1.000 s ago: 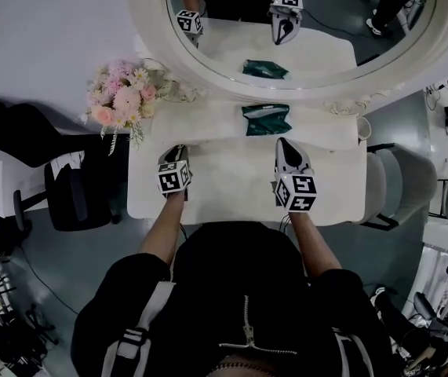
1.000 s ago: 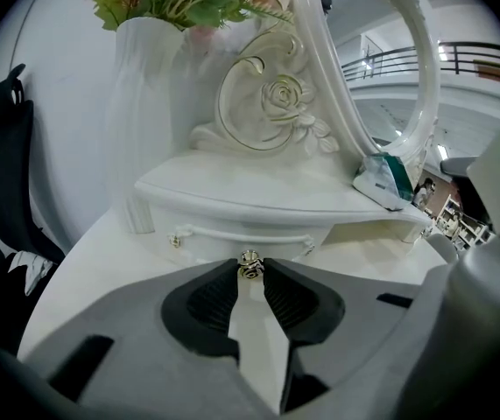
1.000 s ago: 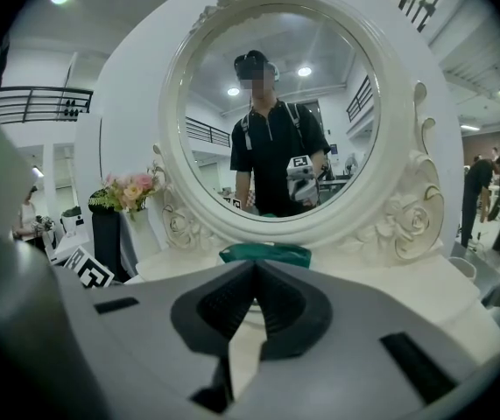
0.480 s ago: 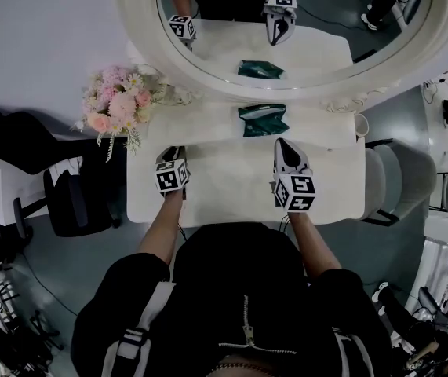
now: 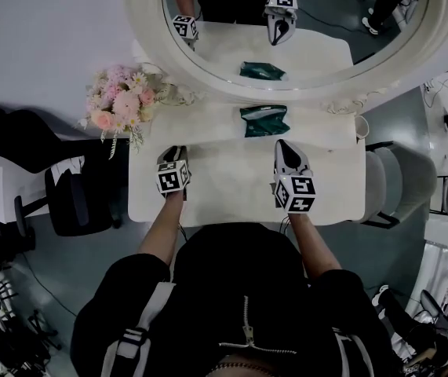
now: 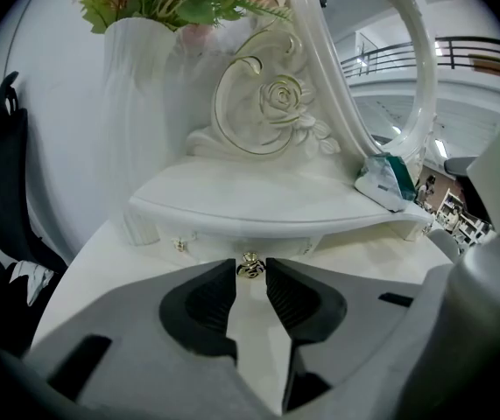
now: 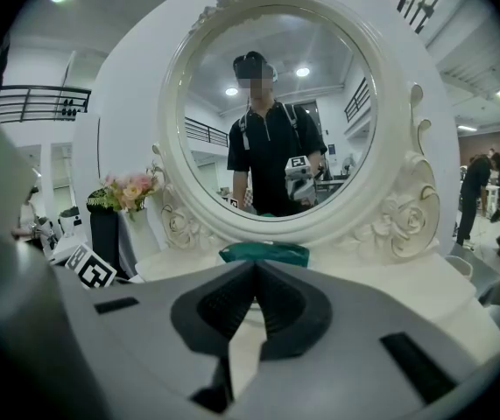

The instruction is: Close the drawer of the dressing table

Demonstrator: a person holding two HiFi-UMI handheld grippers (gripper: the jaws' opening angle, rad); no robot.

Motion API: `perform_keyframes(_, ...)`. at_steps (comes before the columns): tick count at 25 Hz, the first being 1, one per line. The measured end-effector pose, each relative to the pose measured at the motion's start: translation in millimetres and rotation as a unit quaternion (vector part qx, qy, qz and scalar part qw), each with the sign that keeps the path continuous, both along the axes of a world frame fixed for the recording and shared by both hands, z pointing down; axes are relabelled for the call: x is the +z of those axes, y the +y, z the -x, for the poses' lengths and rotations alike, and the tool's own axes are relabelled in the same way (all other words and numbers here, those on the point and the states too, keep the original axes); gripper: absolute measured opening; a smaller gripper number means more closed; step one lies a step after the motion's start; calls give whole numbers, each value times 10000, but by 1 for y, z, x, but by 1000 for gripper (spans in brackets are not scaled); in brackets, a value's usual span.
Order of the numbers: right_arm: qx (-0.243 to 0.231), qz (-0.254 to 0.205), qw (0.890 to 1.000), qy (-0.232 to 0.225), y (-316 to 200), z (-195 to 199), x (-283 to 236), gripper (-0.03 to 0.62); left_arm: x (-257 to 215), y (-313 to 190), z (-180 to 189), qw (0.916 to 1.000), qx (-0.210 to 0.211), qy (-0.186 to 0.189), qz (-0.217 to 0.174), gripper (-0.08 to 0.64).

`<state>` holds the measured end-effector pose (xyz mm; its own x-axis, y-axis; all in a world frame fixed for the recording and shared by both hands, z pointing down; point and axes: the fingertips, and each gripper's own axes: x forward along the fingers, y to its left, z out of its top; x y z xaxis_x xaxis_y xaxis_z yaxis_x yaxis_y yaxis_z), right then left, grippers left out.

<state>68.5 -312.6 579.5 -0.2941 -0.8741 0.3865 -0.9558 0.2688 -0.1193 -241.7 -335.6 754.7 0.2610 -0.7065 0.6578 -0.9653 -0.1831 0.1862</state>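
Observation:
A white dressing table (image 5: 231,187) carries a raised shelf (image 6: 258,195) under an oval mirror (image 5: 208,77). A small drawer front (image 6: 219,245) with a gold knob (image 6: 250,266) sits under the shelf's edge. My left gripper (image 6: 250,275) points at that knob. Its jaws have just been opening, and the knob stands in the gap at their tips with no pad pressing on it. In the head view the left gripper (image 5: 173,152) is at the shelf's left end. My right gripper (image 5: 284,144) rests over the tabletop, shut and empty (image 7: 255,266).
A green packet (image 5: 264,121) lies on the shelf's middle. A white vase of pink flowers (image 5: 122,104) stands at the table's left corner. A black chair (image 5: 67,199) is left of the table, a grey seat (image 5: 400,187) right.
Both grippers stay where they were on the table. Only the head view sways a little sideways.

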Motion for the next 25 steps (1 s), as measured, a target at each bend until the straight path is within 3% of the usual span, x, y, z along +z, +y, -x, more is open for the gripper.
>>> perform_keyframes(5, -79, -50, 10000, -28, 5, 5, -2, 2, -7, 15, 6, 9999, -63, -86, -80, 115)
perform_keyframes(13, -239, -125, 9996, -90, 13, 14, -4, 2, -31, 43, 4, 9993, -26, -112, -366, 6)
perform_keyframes(25, -325, -283, 9990, -146, 17, 17, -14, 2, -89, 40, -22, 9941, 271, -39, -1053, 5)
